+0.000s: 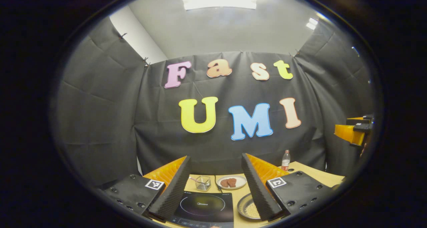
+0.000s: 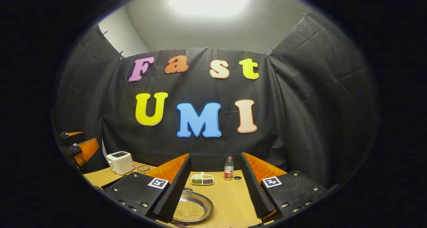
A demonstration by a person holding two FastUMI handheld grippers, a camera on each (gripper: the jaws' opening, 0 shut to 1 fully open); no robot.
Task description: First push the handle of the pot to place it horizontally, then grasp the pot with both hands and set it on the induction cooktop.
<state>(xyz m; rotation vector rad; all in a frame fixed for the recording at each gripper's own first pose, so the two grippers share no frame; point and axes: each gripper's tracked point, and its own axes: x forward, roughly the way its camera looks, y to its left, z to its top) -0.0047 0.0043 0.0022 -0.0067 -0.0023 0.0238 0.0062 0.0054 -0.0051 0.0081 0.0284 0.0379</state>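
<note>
A shallow metal pot (image 2: 191, 206) holding yellow grains sits on the wooden table (image 2: 227, 201), low and partly behind my right gripper's left finger. A small loop handle shows at its far rim. In the left gripper view the pot (image 1: 247, 208) lies just right of the black induction cooktop (image 1: 204, 206), partly behind the right finger. My left gripper (image 1: 216, 156) is open above the cooktop, holding nothing. My right gripper (image 2: 216, 154) is open too, raised above the table with nothing between its fingers. Each gripper shows at the edge of the other's view: the right gripper (image 1: 353, 131) and the left gripper (image 2: 78, 146).
Behind the cooktop stand a small glass cup (image 1: 202, 183) and a plate with brown food (image 1: 231, 182). A plastic bottle (image 2: 229, 168) and a divided dish (image 2: 202, 179) sit at the table's back. A white toaster (image 2: 119, 162) and a wire basket (image 2: 143, 169) are at the far left.
</note>
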